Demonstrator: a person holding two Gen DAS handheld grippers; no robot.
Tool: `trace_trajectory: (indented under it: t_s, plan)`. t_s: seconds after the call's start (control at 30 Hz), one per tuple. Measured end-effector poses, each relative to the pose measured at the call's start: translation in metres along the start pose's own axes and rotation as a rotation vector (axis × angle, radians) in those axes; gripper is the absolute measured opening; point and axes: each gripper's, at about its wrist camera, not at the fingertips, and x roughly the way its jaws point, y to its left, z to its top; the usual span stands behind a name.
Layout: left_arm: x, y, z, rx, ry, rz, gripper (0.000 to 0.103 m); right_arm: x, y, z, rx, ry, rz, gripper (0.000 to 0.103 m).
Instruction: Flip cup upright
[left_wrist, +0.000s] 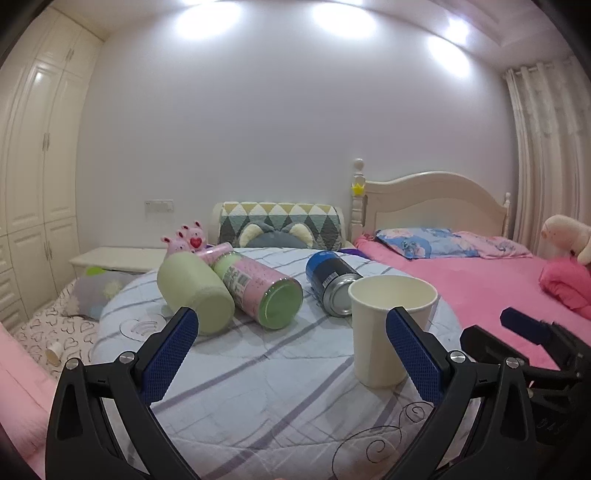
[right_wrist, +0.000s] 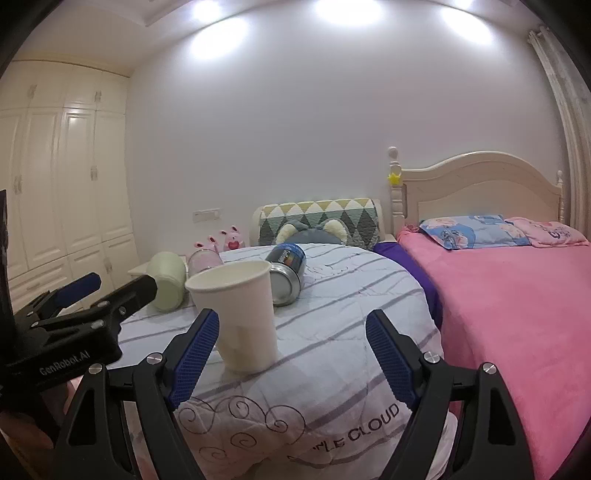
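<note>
A white paper cup (left_wrist: 384, 328) stands upright, mouth up, on the striped quilt (left_wrist: 266, 391); it also shows in the right wrist view (right_wrist: 240, 314). My left gripper (left_wrist: 291, 354) is open and empty, its right finger just in front of the cup. My right gripper (right_wrist: 291, 358) is open and empty, the cup just beyond its left finger. Each gripper shows at the edge of the other's view.
A pale green cylinder (left_wrist: 195, 291), a pink and green bottle (left_wrist: 258, 291) and a blue can (left_wrist: 332, 280) lie on their sides behind the cup. A pink bed (right_wrist: 517, 295) is on the right, wardrobes (right_wrist: 55, 184) on the left.
</note>
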Motion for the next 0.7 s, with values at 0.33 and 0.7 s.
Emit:
trace_trajectory:
  t_s: [0.33, 0.7]
  plan:
    - [-0.0024, -0.0011, -0.0004, -0.002, -0.005, 0.005, 0.103, 0.0027, -0.0064, -0.0022, 0.033, 0.033, 0.018, 0.083]
    - [-0.0018, -0.0032, 0.0003, 0.009, -0.002, 0.006, 0.103, -0.0021, -0.0068, 0.0001, 0.028, 0.019, -0.007, 0.083]
